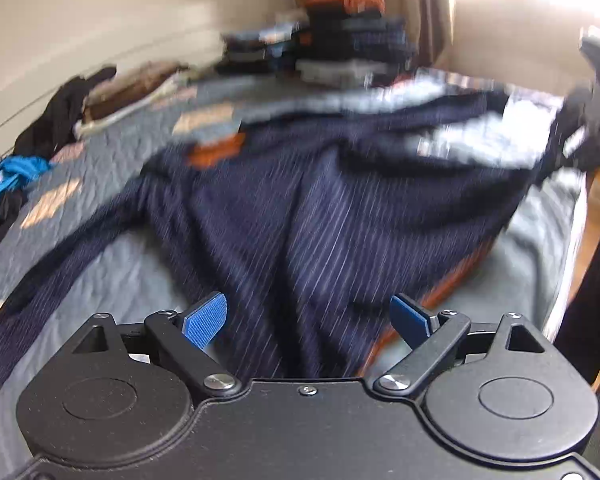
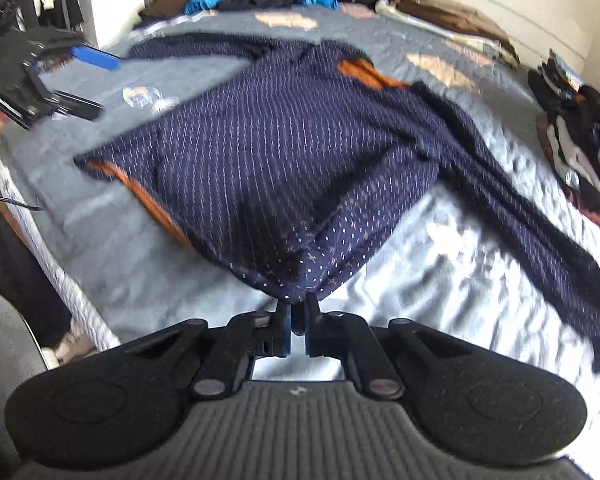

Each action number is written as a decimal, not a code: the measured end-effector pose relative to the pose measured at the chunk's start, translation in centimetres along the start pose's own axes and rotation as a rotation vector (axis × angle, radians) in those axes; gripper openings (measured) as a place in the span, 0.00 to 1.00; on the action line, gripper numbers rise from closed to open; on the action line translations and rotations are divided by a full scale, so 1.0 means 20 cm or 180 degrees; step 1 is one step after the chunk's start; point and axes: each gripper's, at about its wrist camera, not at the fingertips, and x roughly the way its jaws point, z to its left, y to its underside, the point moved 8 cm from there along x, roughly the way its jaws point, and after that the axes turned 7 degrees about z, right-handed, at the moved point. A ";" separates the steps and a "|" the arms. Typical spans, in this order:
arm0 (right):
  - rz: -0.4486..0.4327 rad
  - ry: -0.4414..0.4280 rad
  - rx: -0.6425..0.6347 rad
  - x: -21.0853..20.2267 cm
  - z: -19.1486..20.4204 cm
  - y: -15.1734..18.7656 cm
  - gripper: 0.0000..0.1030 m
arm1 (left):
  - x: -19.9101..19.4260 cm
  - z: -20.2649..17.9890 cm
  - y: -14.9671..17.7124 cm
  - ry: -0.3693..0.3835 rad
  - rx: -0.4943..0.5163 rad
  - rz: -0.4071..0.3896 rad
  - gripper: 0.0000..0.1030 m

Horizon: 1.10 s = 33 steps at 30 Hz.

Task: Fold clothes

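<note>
Left to right: left gripper (image 1: 306,320) has its jaws spread wide, nothing between the blue pads (image 1: 206,320), hovering low over the near edge of the navy pinstriped top (image 1: 300,208); from the right wrist view it sits off the garment's far side, just above the grey quilt (image 2: 112,216). The top lies sprawled on the quilt, not flat: body rumpled, orange trim (image 2: 148,200) showing along one edge and at the collar (image 2: 364,72), one long sleeve (image 2: 540,216) trailing out to the right. Right gripper (image 2: 298,312) is clenched on a bunched fold of the top's near edge, fabric tenting up into the pinch. Stack of folded clothes (image 1: 340,36) at the back of the bed, loose heap of blue and black items (image 1: 8,184) at the far left. My read: garment is mid-arrangement, being tugged or spread with the right, left free to take a second hold. Can't tell which fold this is. Next move likely needs the left to pinch an edge or sleeve opposite the right's grip so the cloth can be tensioned flat; motion blur says things are moving fast, so grab a single layer, not a wad.
</note>
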 end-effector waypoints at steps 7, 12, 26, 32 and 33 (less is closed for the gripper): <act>0.0128 0.0107 0.0024 0.14 -0.02 0.06 0.05 | 0.09 -0.09 0.21 -0.0008 0.0306 0.0200 0.80; 0.0162 0.0250 -0.0182 0.19 0.01 0.06 0.07 | 0.15 -0.07 0.23 -0.0166 0.0409 0.0266 0.30; 0.0090 0.0437 -0.0330 0.30 0.02 0.03 0.13 | 0.25 0.00 0.30 -0.0451 0.0306 0.0521 0.04; -0.0264 0.0212 0.0294 0.12 -0.06 -0.07 0.05 | 0.07 0.12 0.21 -0.0345 -0.0091 0.0267 0.03; -0.0327 0.0178 0.0395 0.09 -0.07 -0.09 0.05 | 0.02 0.15 0.19 -0.0358 -0.0137 0.0196 0.03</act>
